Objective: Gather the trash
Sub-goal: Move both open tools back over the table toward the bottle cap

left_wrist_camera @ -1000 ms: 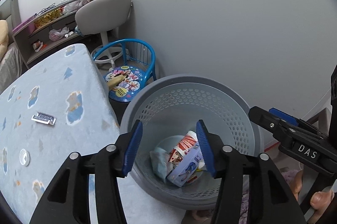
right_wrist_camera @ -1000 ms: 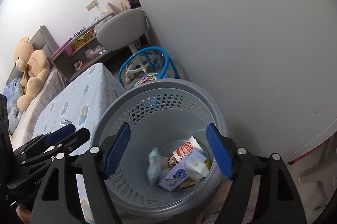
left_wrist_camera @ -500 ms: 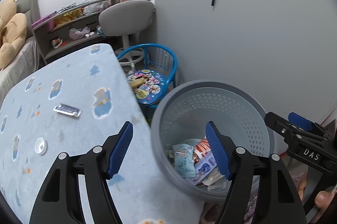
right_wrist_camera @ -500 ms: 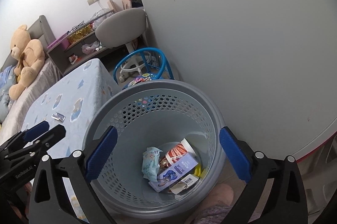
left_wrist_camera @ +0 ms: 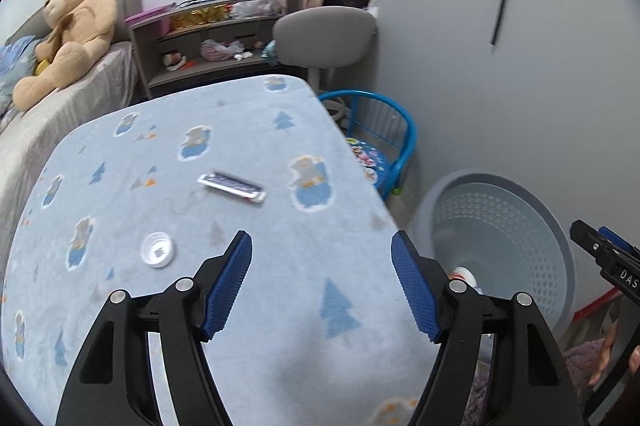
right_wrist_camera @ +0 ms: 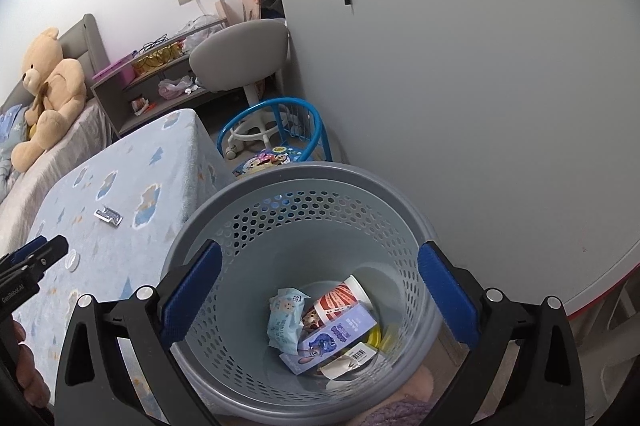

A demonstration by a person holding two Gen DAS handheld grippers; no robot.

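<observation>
Two scraps, a foil wrapper (left_wrist_camera: 232, 186) and a round lid (left_wrist_camera: 157, 249), lie on the blue tablecloth (left_wrist_camera: 280, 266) beyond the left gripper (left_wrist_camera: 322, 286), its jaws apart and empty; "DAS" shows at right. Over the gray basket (right_wrist_camera: 256, 193), the right gripper (right_wrist_camera: 320, 300) gapes wide, nothing held, above a carton (right_wrist_camera: 340, 336), cup (right_wrist_camera: 340, 302) and packet (right_wrist_camera: 286, 320).

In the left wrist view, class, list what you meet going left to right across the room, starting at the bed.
teddy bear → round lid → foil wrapper → blue child's chair → grey bin → right gripper
</observation>
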